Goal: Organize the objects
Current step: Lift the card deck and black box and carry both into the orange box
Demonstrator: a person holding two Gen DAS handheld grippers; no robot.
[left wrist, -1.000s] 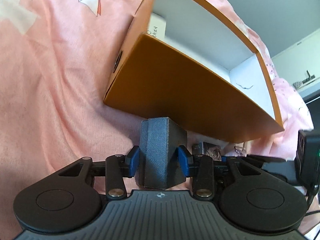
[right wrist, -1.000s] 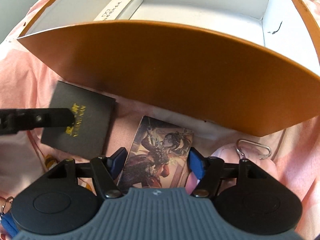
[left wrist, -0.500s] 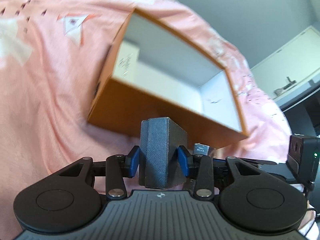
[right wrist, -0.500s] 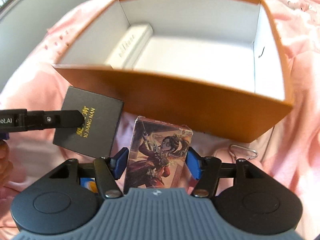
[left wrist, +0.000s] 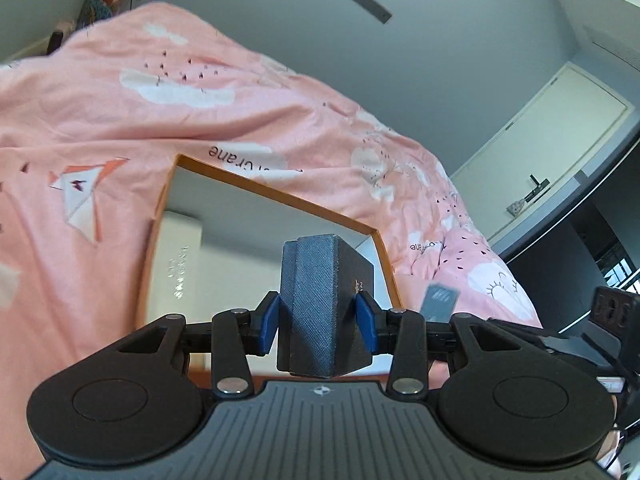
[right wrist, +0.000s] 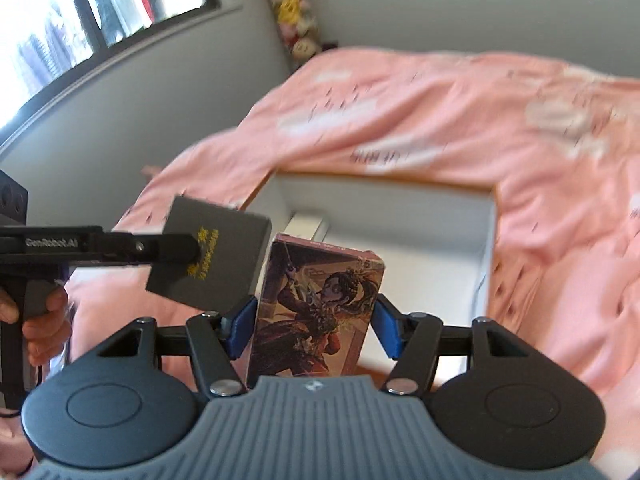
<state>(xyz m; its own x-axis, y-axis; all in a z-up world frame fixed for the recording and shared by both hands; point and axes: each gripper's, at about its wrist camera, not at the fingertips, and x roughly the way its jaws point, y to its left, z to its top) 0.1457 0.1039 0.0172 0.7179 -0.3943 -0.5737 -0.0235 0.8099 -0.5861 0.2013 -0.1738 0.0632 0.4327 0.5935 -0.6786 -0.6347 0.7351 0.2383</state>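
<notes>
My left gripper [left wrist: 319, 320] is shut on a dark grey textured box [left wrist: 316, 276], held edge-on above the open orange box [left wrist: 280, 197]. A white case [left wrist: 178, 256] lies along the left wall inside that orange box. In the right wrist view the same dark box [right wrist: 224, 252] shows gold lettering, with one left finger [right wrist: 120, 246] across its face. My right gripper [right wrist: 314, 332] is shut on an illustrated card box [right wrist: 320, 300], also raised over the orange box [right wrist: 490, 240]. The white case [right wrist: 308, 222] peeks out behind the card box.
The orange box rests on a pink duvet [left wrist: 100, 128] printed with clouds and paper cranes. A window [right wrist: 80, 20] and plush toys [right wrist: 294, 12] lie beyond the bed. A pale door [left wrist: 540, 152] stands at the right. A hand [right wrist: 44, 320] holds the left gripper.
Both grippers have risen with their boxes, from beside the orange box's near wall to above its rim. The view now looks down into the box and across the bed.
</notes>
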